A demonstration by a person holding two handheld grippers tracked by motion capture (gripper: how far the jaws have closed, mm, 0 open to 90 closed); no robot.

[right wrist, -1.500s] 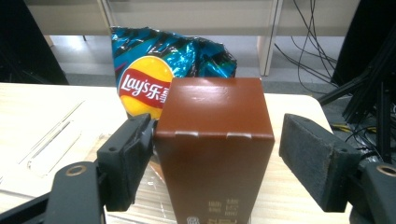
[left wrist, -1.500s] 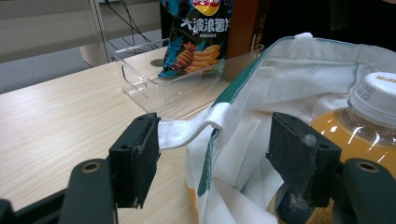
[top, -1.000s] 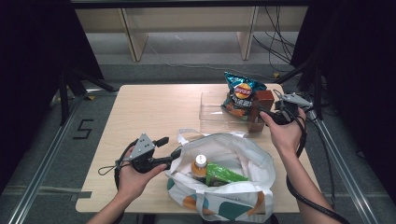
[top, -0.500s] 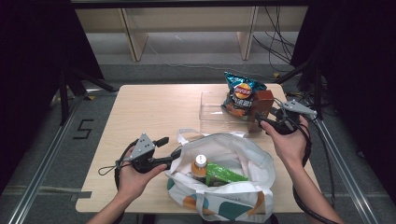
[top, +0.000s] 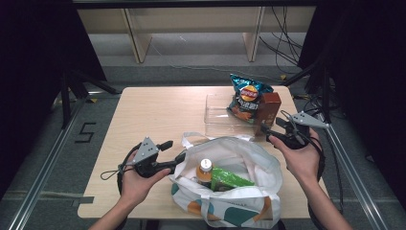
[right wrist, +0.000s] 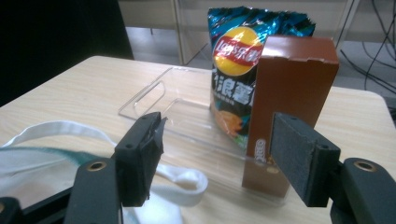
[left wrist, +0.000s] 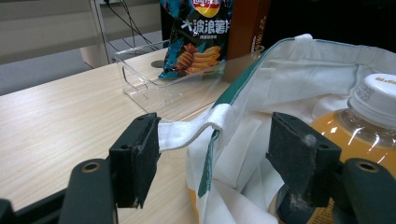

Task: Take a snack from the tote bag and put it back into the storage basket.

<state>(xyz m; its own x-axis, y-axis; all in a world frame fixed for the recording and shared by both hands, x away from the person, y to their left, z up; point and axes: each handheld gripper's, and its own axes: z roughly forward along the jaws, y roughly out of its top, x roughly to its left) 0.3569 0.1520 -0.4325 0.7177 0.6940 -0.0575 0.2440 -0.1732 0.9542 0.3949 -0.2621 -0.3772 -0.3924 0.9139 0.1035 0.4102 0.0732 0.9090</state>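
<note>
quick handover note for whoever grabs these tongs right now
Left tongs: open at the tote bag's rim, its handle strap between the jaws, not clamped.
Right tongs: open, empty, aimed at the brown box.
Clear tray: holds the chip bag and the brown box, both upright.
In the tote: orange drink bottle and a green packet.
Left, judging by the layout: likely moving the bottle and the packet to the tray.

A light wooden table stands on grey carpet floor. Behind it runs a pale wooden shelf unit. Black curtains darken both sides. Cables trail across the floor. A "5" marks the floor.
</note>
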